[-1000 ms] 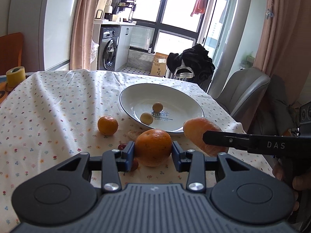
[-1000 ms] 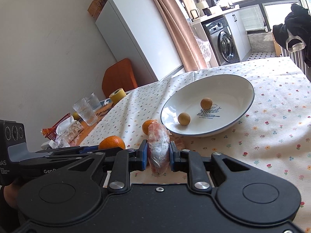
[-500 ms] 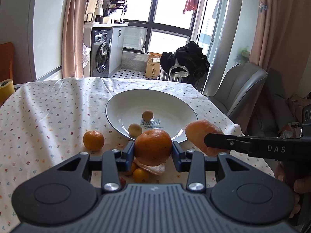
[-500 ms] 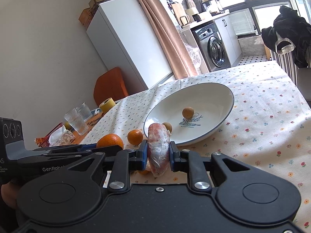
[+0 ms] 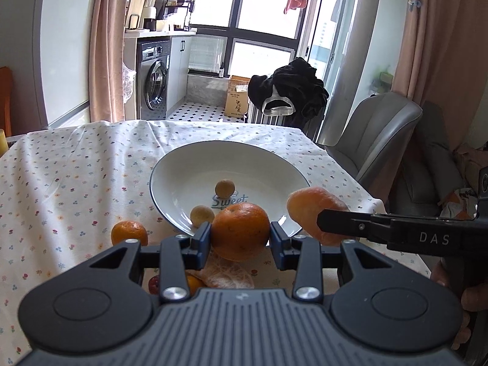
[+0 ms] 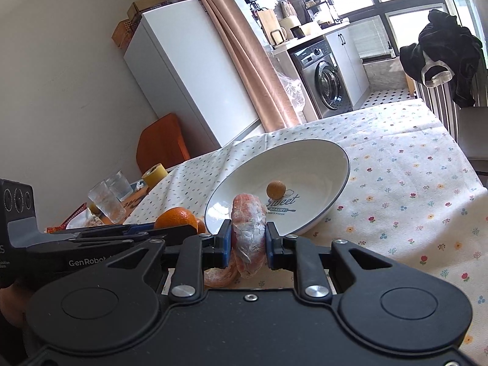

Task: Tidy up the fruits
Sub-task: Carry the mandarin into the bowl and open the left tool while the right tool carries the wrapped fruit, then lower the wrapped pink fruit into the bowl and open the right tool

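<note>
My left gripper [image 5: 240, 236] is shut on a whole orange [image 5: 241, 228], held just short of the near rim of the white plate [image 5: 183, 164]. My right gripper [image 6: 246, 239] is shut on a peeled orange piece [image 6: 248, 231], which also shows at the right of the left wrist view as the peeled piece [image 5: 308, 210]. Two small brown round fruits [image 5: 225, 188] [image 5: 202, 214] lie in the plate. A small orange [image 5: 129, 232] sits on the cloth left of the plate. Orange peel [image 5: 227, 274] and small fruits lie under the left gripper.
The flowered tablecloth [image 5: 61, 183] covers the table. Two glasses [image 6: 106, 201], a yellow tape roll [image 6: 155, 174] and wrappers stand at the table's left end. A grey chair [image 5: 372, 140] stands at the right edge, and an orange chair [image 6: 160, 143] beyond the left end.
Both grippers have moved forward toward the plate with their fruit, so the plate now looms larger and nearer. The small orange has slid toward the left gripper's side.
</note>
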